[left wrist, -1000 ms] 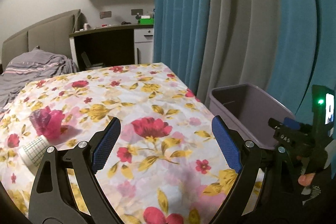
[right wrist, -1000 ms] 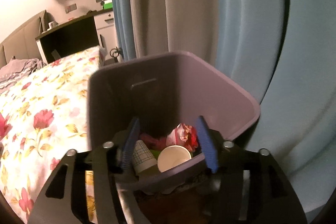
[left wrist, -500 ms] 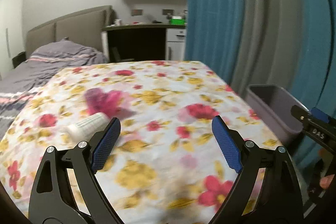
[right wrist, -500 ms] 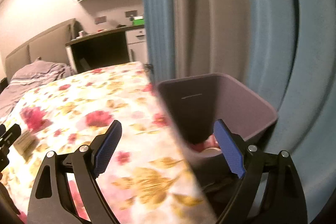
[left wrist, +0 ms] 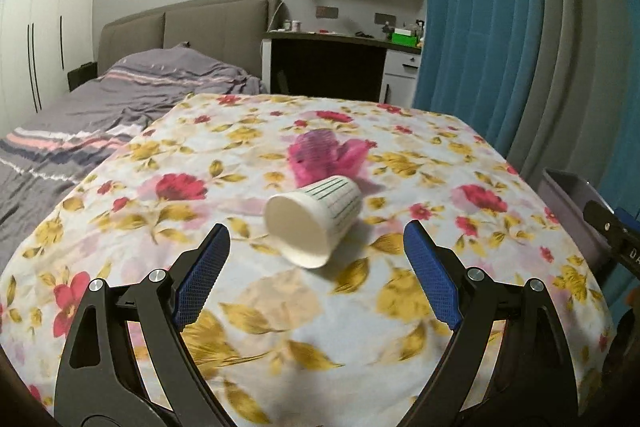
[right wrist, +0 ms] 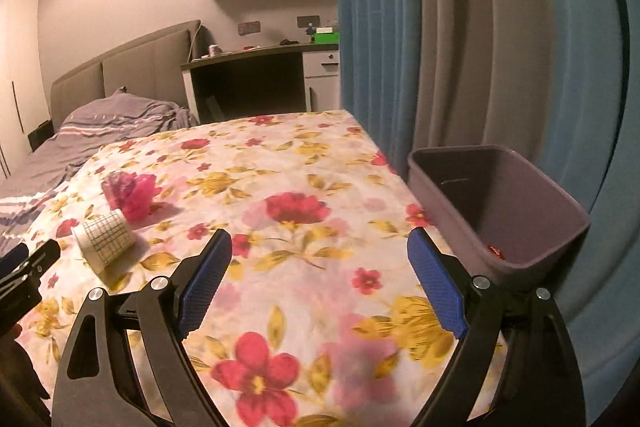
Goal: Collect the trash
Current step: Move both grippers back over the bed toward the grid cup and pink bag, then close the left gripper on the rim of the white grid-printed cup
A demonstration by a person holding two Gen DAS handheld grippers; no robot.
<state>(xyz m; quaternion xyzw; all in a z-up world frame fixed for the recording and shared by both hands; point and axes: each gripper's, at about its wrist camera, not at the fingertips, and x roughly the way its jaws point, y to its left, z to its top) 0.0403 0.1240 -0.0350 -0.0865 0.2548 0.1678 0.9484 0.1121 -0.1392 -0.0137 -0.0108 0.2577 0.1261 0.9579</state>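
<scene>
Left wrist view: the left gripper (left wrist: 316,259), jaws spread wide and empty, faces a white paper cup with green grid lines (left wrist: 314,221) lying on its side on the floral-print tablecloth (left wrist: 224,195).

The cup's open mouth points toward the camera, just short of the blue pads, and a crumpled pink plastic wrapper (left wrist: 326,157) touches the cup's far end. The right gripper (right wrist: 318,285), also spread and holding nothing, hangs over bare cloth well to the right of the cup, near the grey-purple plastic bin (right wrist: 500,211) that stands off the cloth's right edge, with a scrap of red visible inside. The step in hand appears to be the approach to the cup. The next move likely calls for advancing until the pads flank the cup's wall, then closing gently, since thin paper would crush or roll away.
</scene>
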